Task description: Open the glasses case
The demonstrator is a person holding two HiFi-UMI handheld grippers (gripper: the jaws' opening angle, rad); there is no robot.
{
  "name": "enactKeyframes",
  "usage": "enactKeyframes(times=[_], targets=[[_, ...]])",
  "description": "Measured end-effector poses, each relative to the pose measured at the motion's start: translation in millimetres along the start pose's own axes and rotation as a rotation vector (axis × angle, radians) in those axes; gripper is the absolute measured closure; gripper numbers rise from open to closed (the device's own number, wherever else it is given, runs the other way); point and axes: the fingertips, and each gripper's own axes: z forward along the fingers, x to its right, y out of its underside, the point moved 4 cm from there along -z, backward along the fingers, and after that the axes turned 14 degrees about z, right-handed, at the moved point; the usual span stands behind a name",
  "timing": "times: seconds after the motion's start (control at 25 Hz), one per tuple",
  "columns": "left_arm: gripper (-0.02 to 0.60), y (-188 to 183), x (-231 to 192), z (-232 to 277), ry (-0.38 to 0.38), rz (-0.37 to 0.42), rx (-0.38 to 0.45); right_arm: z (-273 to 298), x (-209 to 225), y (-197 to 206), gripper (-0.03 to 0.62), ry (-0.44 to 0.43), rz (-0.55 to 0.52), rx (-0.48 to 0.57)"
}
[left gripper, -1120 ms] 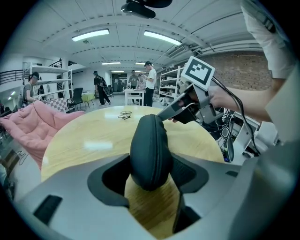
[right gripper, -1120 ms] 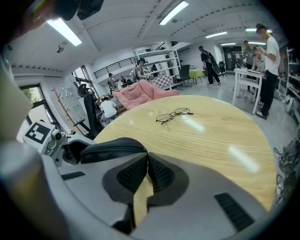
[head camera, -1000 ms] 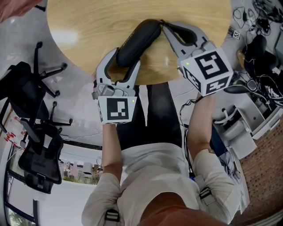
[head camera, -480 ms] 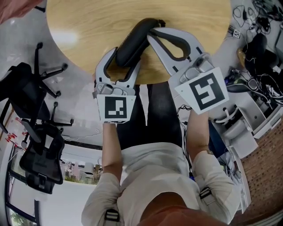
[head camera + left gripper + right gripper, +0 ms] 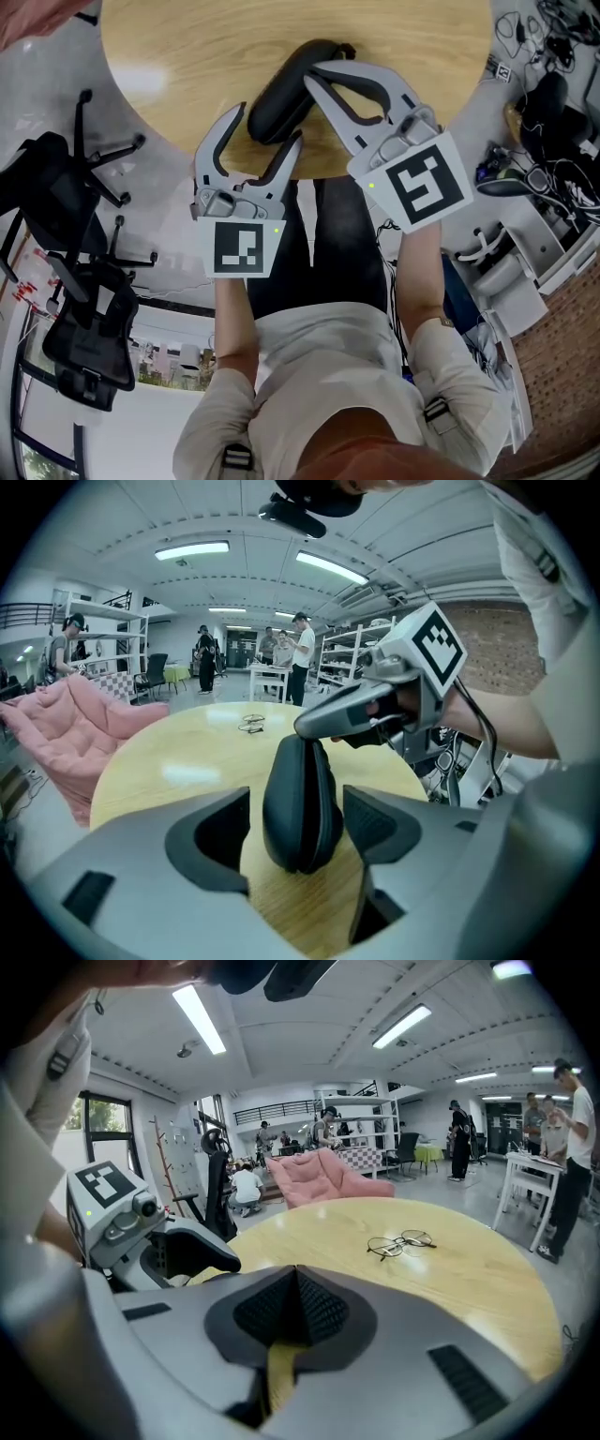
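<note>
The black glasses case [image 5: 281, 94] lies closed on the round wooden table [image 5: 178, 56]. My left gripper [image 5: 265, 129] is open, its jaws having just been opening; they straddle the case's near end [image 5: 300, 803] and gaps show on both sides between the pads and the case. My right gripper [image 5: 315, 73] is shut, its tip resting at the top of the case's far part [image 5: 306, 726]. In the right gripper view its pads [image 5: 309, 1312] meet with nothing visible between them, and the case is hidden below them. The left gripper [image 5: 187, 1252] shows at the left there.
A pair of wire-rimmed glasses [image 5: 401, 1242] lies further out on the table. Black office chairs [image 5: 80, 281] stand to the left, cables and equipment [image 5: 548, 112] to the right. A pink seat [image 5: 66, 724] and people are beyond the table.
The left jaws have spread off the case and the gripper has drawn back slightly. The right gripper has rolled and slid left along the case from its far tip.
</note>
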Motion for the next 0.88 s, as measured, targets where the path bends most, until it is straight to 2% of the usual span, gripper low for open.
enactKeyframes(times=[0.12,0.24,0.44,0.64,0.76,0.8,0.88], targets=[[0.267,-13.0,-9.8,-8.6,-0.001,0.034,0.012,2.4,1.5,-0.8,0.574,-0.009,0.003,-0.004],[0.267,-21.6,-21.6,-14.9,-0.027,0.029,0.020,3.6,2.2,-1.1,0.574,-0.016,-0.002,-0.009],[0.267,-20.8,-35.4,-1.2,-0.050,0.052,0.003,4.1,1.9,0.4,0.574,-0.022,-0.022,-0.028],[0.267,-22.4,-34.7,7.6,0.008,0.072,0.001,0.9,0.7,1.8,0.574,-0.028,-0.028,-0.043],[0.270,-18.6,-32.4,13.0,0.030,0.111,-0.052,1.2,-2.1,3.9,0.574,-0.024,-0.034,-0.065],[0.297,-17.6,-31.7,15.4,0.029,0.136,-0.073,2.2,-3.3,4.4,0.574,-0.017,-0.038,-0.073],[0.401,-18.9,-29.9,19.5,0.020,0.162,-0.077,3.3,-5.3,4.4,0.574,-0.002,-0.052,-0.082]])
